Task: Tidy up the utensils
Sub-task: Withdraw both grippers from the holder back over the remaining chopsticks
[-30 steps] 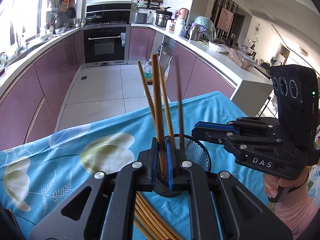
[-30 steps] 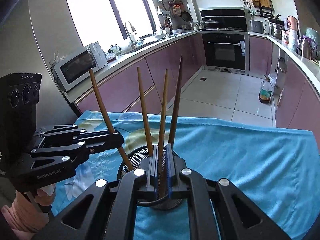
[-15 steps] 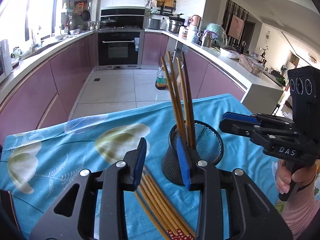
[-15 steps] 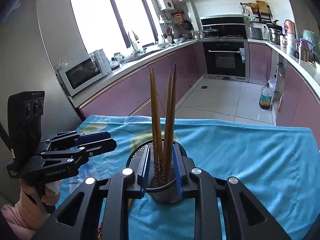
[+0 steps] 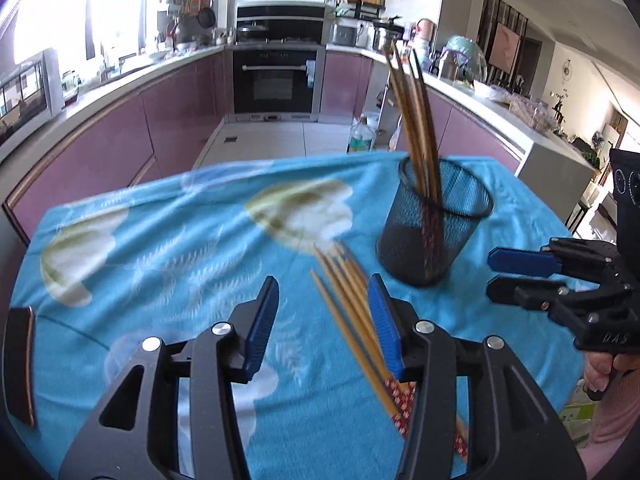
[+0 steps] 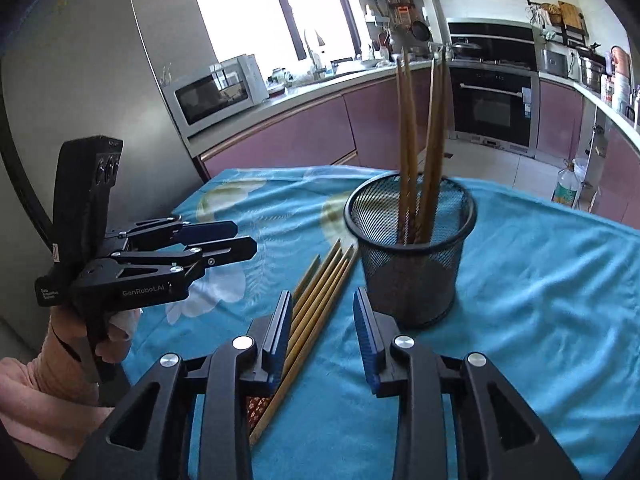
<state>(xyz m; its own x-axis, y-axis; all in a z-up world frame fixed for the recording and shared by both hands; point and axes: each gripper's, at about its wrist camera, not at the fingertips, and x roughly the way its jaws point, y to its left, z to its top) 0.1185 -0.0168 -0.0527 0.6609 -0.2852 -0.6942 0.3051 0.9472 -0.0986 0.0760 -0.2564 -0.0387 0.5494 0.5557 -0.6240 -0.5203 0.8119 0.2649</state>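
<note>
A black mesh cup (image 5: 434,222) (image 6: 412,248) stands on the blue cloth with several wooden chopsticks (image 5: 416,120) (image 6: 420,140) upright in it. Several more chopsticks (image 5: 352,304) (image 6: 316,304) lie in a bundle on the cloth beside the cup. My left gripper (image 5: 324,324) is open and empty, low over the lying bundle; it also shows in the right wrist view (image 6: 236,240). My right gripper (image 6: 322,338) is open and empty, just above the bundle and left of the cup; it also shows in the left wrist view (image 5: 496,276).
The table carries a blue floral cloth (image 5: 160,240) (image 6: 540,300). A dark flat object (image 5: 20,364) lies at the table's left edge. Purple kitchen cabinets, an oven (image 5: 276,80) and a microwave (image 6: 216,92) stand beyond the table.
Both grippers opened and let go of chopsticks, which now stand in the cup. Both drew back from the cup toward the bundle lying on the cloth.
</note>
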